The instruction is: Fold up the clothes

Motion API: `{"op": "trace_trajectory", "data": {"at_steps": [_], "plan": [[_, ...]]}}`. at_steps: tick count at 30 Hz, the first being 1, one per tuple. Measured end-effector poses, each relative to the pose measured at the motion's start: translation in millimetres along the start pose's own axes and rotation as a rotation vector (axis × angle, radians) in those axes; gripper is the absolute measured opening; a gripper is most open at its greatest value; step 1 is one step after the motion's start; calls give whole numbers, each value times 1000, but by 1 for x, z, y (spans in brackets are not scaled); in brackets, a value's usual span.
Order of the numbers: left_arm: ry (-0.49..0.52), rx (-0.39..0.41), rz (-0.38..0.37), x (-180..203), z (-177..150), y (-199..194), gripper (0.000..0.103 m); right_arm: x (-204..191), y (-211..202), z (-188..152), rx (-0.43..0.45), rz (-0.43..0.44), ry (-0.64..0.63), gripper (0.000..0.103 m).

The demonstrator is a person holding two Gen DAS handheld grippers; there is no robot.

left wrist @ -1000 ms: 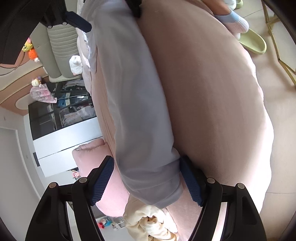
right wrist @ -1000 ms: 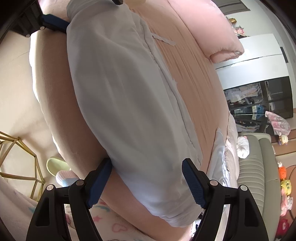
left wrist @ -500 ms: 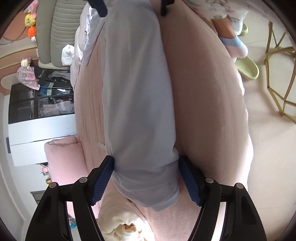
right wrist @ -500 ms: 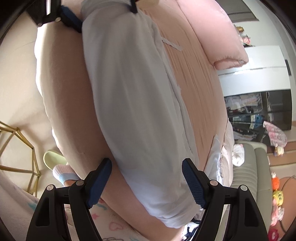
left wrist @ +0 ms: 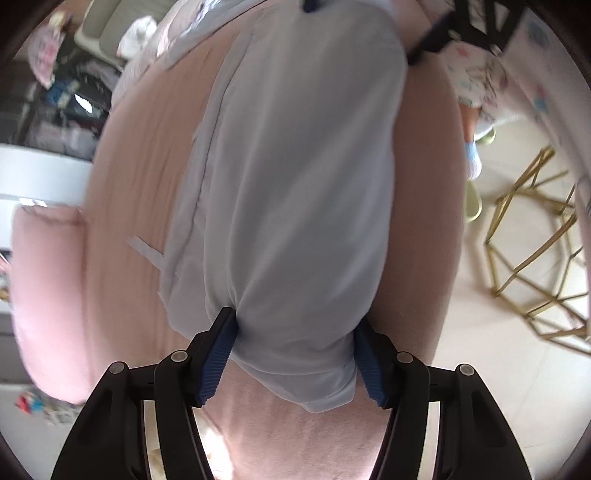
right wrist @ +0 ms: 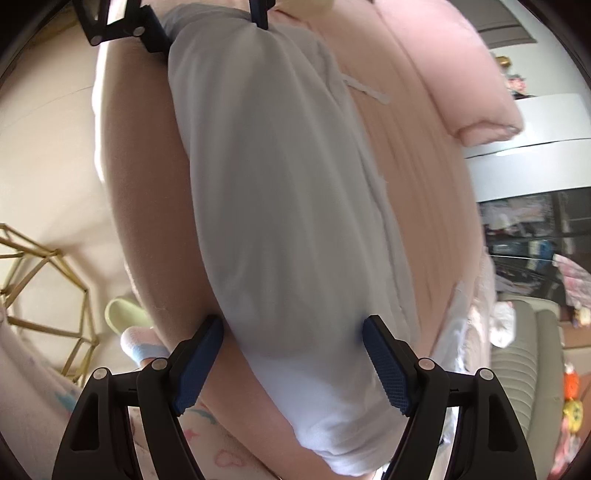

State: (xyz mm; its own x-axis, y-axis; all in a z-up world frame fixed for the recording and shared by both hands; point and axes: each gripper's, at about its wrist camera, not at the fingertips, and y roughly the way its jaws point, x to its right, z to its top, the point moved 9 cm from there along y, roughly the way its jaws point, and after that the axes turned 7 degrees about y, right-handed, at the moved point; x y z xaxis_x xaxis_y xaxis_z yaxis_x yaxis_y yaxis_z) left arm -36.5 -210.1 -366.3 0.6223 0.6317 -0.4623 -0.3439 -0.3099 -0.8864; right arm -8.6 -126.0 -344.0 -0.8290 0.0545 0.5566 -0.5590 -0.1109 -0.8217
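A pale blue garment (left wrist: 295, 166) lies as a long folded strip near the edge of a pink bed (left wrist: 140, 166). My left gripper (left wrist: 293, 325) holds one end: its jaws are closing, both blue pads press into the cloth, and the cloth gathers at the left pad. The right wrist view shows that gripper (right wrist: 210, 26) at the garment's (right wrist: 277, 184) far end. My right gripper (right wrist: 293, 325) straddles the other end, jaws wide and closing slightly. The cloth lies between its pads without being pinched. The left wrist view has it (left wrist: 365, 18) at the top.
A pink pillow (right wrist: 461, 74) lies at the bed's (right wrist: 406, 166) far side. Beside the bed, on the pale floor, stand a gold wire frame (left wrist: 535, 258) and a person's socked foot (right wrist: 136, 343) by a green slipper (right wrist: 122, 314). A cabinet (right wrist: 535, 221) stands beyond.
The left gripper has rolled and lifted, and its jaws have narrowed onto the garment's end, bunching the cloth. The right gripper has stayed almost where it was.
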Motion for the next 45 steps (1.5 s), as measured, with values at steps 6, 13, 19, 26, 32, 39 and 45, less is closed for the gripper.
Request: {"op": "trace_trajectory", "data": {"at_steps": [6,13,19,26,32,39,45], "plan": [[-222,15,-215,-15,-2,7,60,16,13,-2,-54,284,148,67],[-391,23,-325,-23,2,11,66,43,24,5,-107,456,438,53],[-464,22,-338,-24,5,9,66,57,26,2,-108,520,560,44],[-615,53,-410,-34,6,8,66,71,29,-3,-112,597,714,41],[-739,75,-527,-44,4,8,66,77,32,-7,-175,702,803,41],[-940,107,-704,-61,-4,11,66,84,29,-5,-209,707,842,41],[-959,82,-728,-66,-5,15,66,90,28,-3,-217,655,837,41]]}}
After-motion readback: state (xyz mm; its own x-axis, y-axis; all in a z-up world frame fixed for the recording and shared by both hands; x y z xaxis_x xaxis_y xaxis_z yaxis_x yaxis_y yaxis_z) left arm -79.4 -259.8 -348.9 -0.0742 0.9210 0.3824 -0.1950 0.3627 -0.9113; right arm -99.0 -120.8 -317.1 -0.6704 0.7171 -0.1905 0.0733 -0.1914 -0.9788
